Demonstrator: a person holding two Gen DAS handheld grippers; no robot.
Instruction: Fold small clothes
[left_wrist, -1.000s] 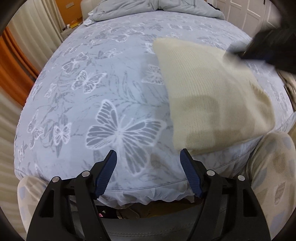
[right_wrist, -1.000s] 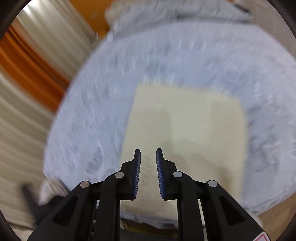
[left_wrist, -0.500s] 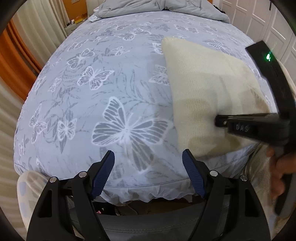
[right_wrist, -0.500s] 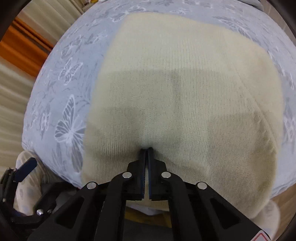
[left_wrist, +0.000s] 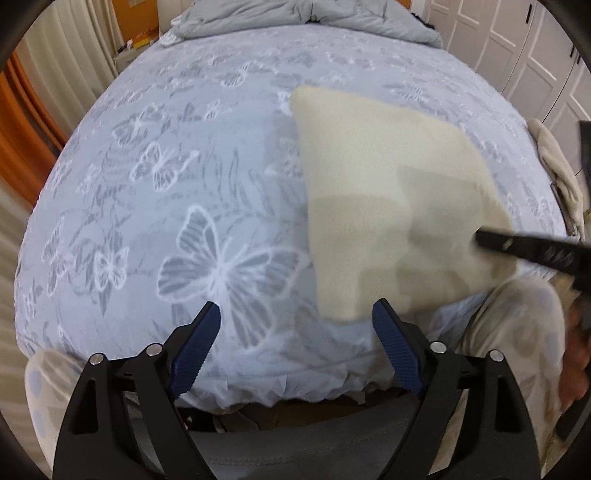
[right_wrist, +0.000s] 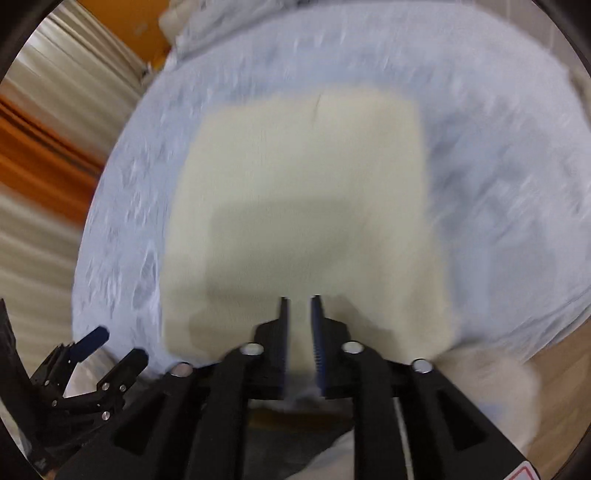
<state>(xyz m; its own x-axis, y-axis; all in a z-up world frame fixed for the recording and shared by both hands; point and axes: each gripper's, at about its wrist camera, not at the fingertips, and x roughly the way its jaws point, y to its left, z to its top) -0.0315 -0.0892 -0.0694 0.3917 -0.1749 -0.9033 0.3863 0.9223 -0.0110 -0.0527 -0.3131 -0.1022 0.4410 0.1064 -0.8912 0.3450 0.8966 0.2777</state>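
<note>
While the left gripper (left_wrist: 297, 339) stood spread and empty and the right gripper's (right_wrist: 300, 325) jaws had just been parting with nothing clamped, the cream knit garment (right_wrist: 306, 206) lay flat on the bed (left_wrist: 207, 155): judged soft, light, limp, best pinched at a near corner.

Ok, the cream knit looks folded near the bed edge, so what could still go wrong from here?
1. The cream knit lies with its near edge close to the rim of the bed; a nudge could drag it off.
2. The right gripper, jaws just opened with a narrow gap, sits over that near edge and may snag the top layer as it pulls away, undoing the fold.
3. The left gripper is open beside the knit's corner and could catch it.
</note>
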